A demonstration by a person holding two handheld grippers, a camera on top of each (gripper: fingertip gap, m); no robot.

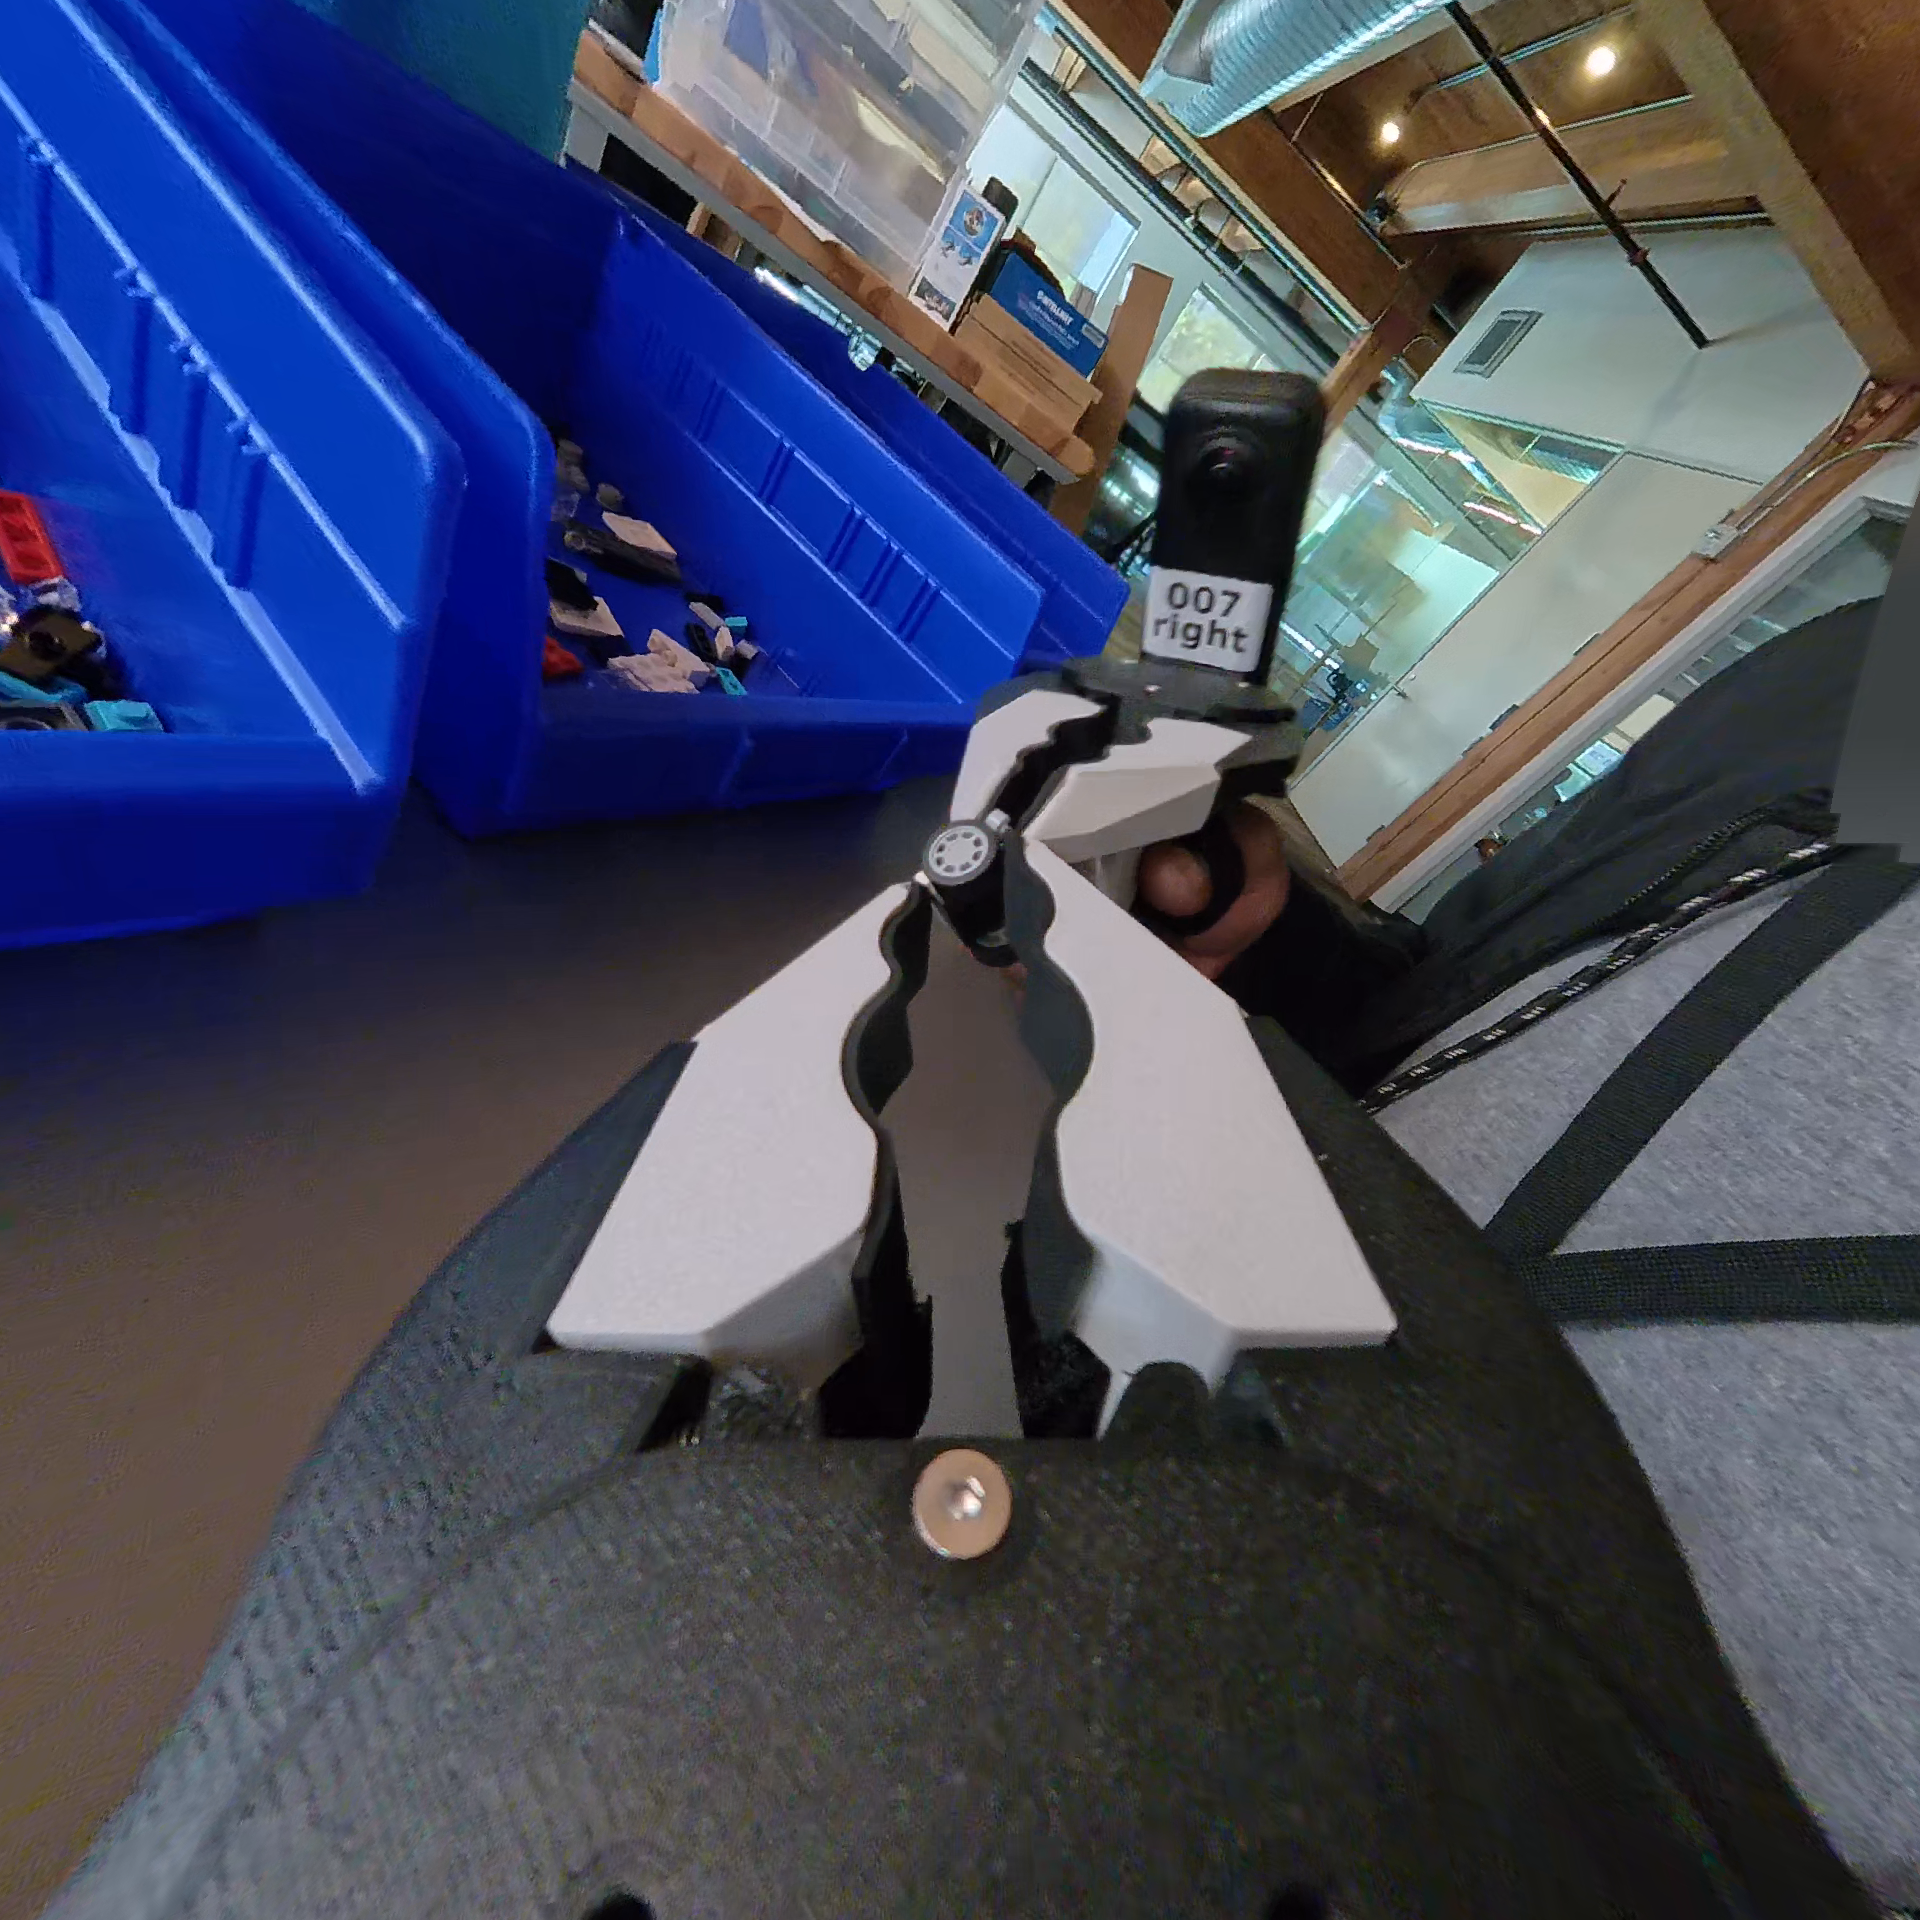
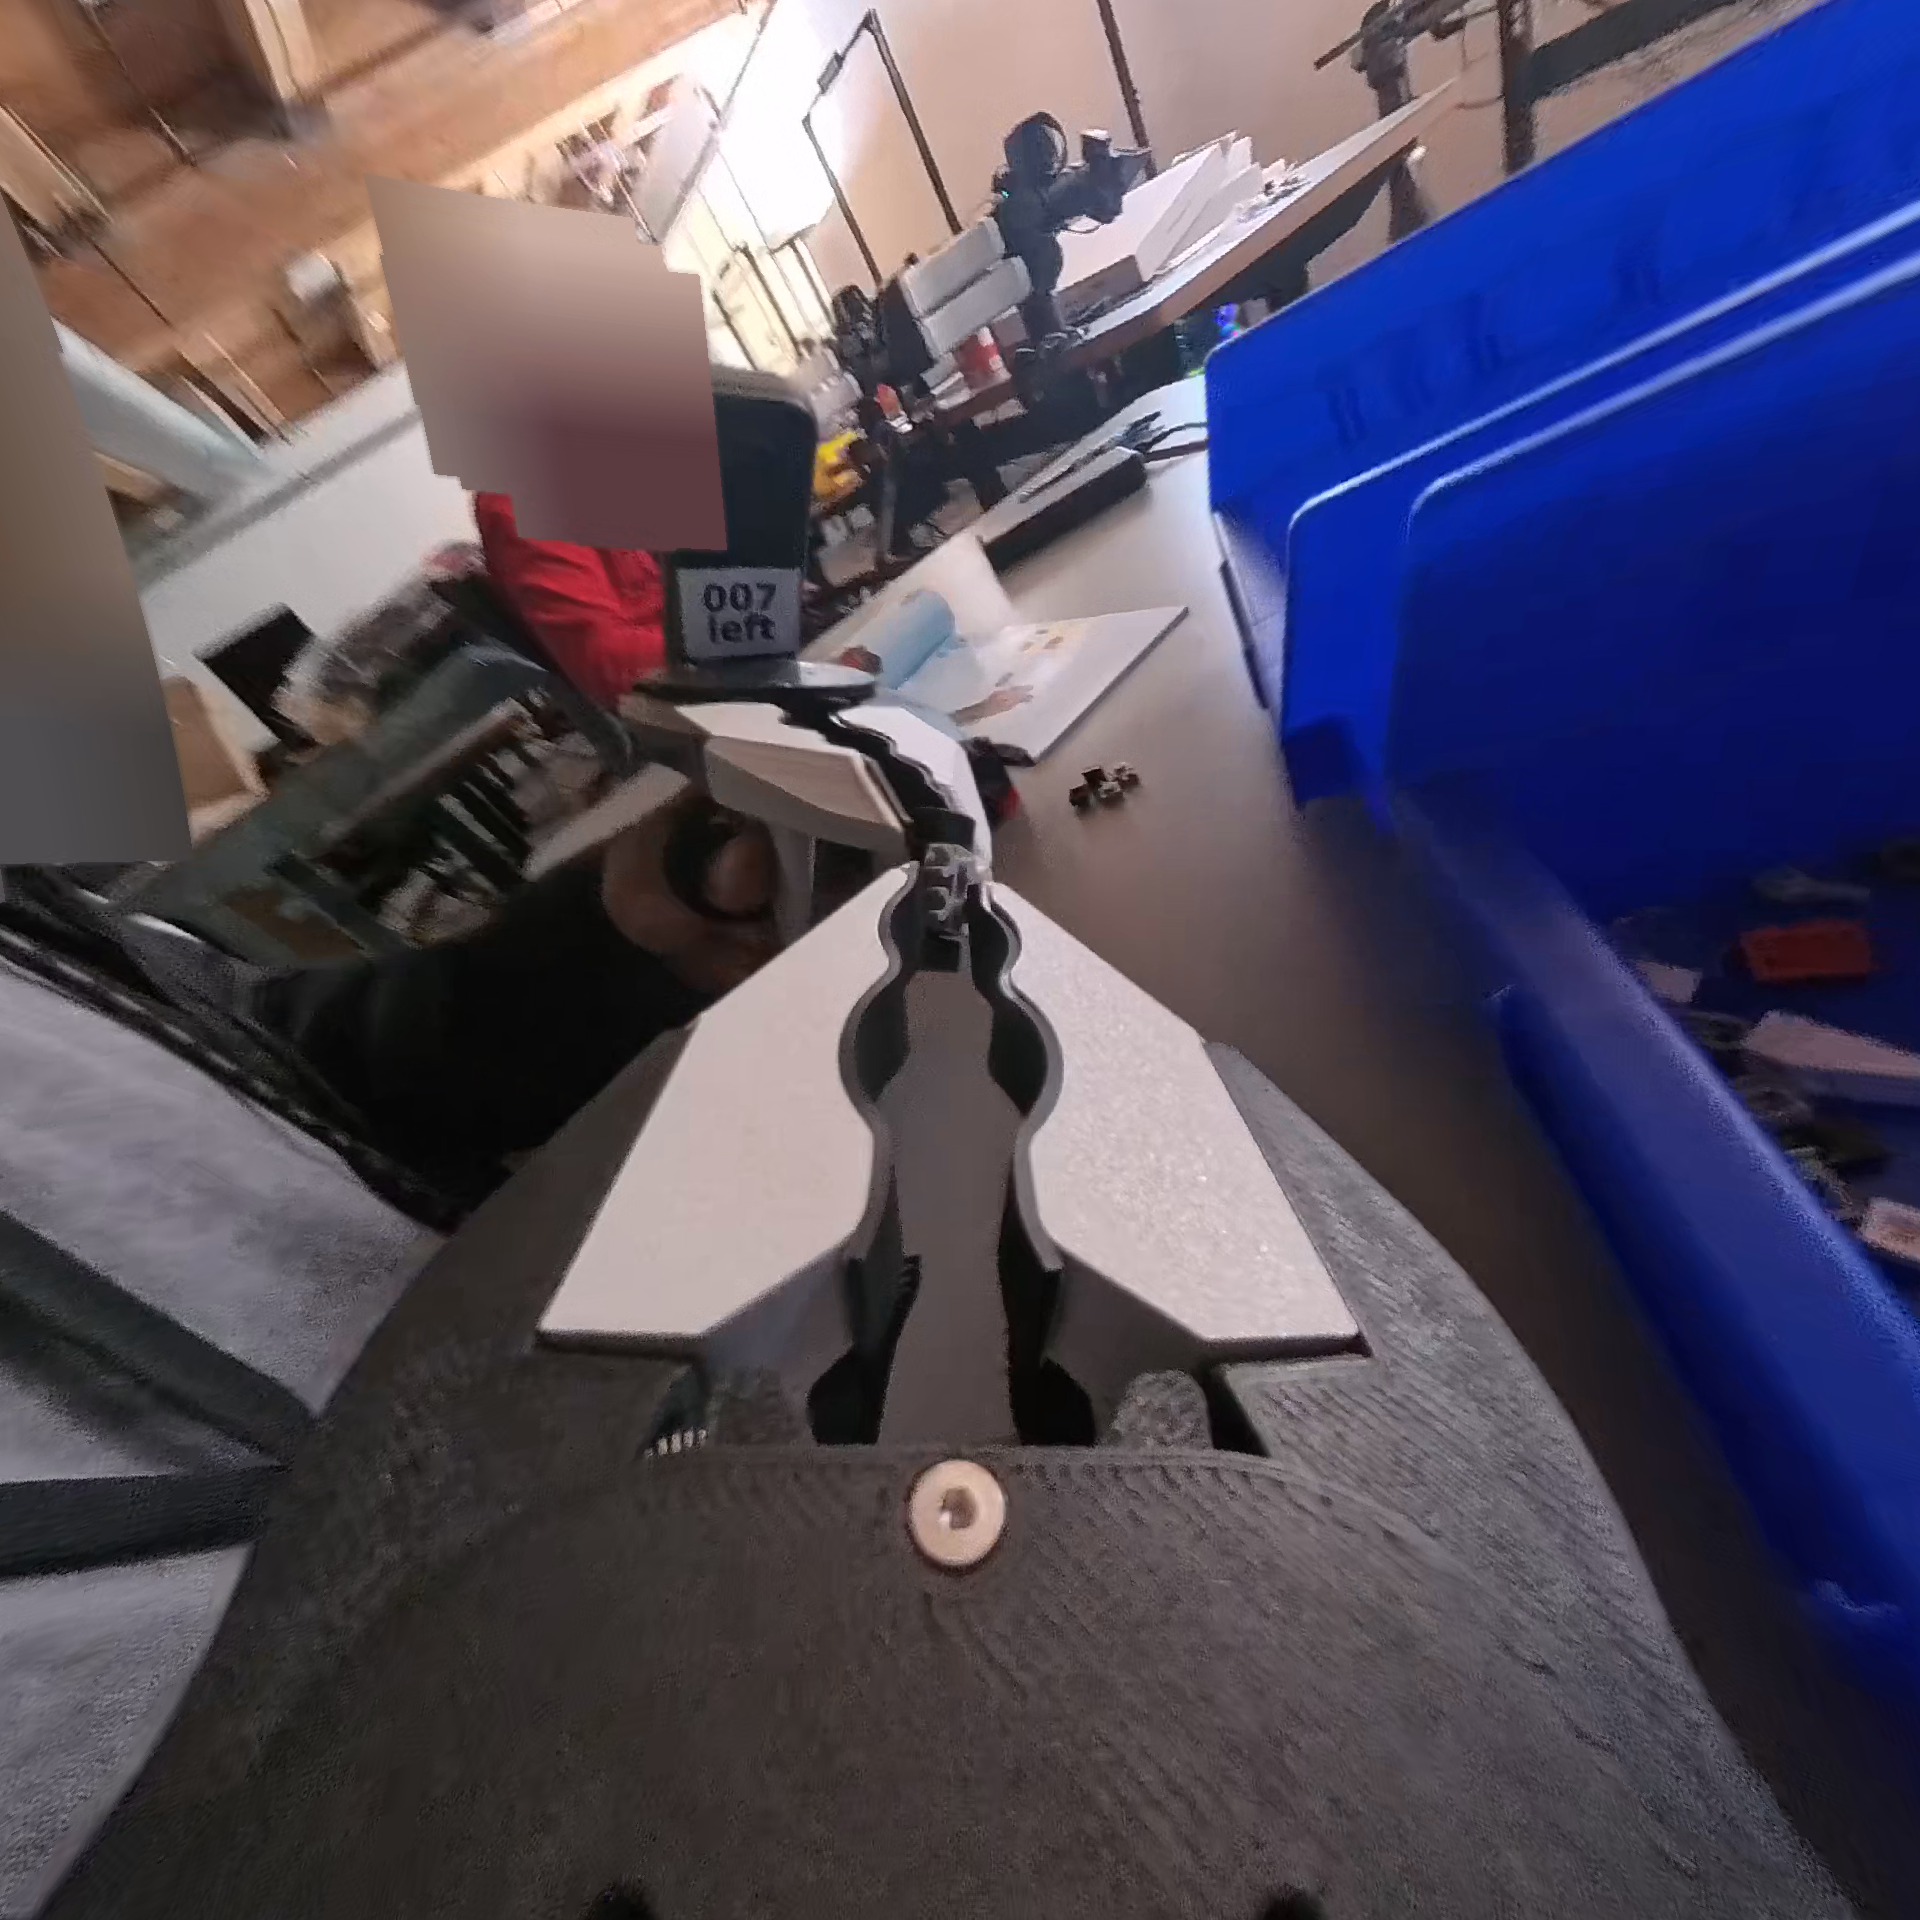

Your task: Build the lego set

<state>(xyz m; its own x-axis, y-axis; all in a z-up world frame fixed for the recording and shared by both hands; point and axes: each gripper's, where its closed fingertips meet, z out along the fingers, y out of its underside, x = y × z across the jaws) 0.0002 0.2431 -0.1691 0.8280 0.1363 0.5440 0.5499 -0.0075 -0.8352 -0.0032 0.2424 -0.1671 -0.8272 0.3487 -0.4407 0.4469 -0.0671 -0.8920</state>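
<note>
Dark counter, blue bins behind. Left tongs and right tongs meet tip to tip, both pinching small wheel assembly, seemingly black-and-grey, axis along tongs.

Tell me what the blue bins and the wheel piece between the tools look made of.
Blue bins: moulded plastic, glossy, judging by the sheen and ribbed walls. Wheel piece: likely hard plastic, a pale grey spoked hub in a black tyre that may be rubber; both tools pinch its assembly.

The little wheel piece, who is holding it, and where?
Both grippers meet at the small wheel piece: the left gripper grips its black body, the right gripper its other end. Exact contact is unclear.
</note>
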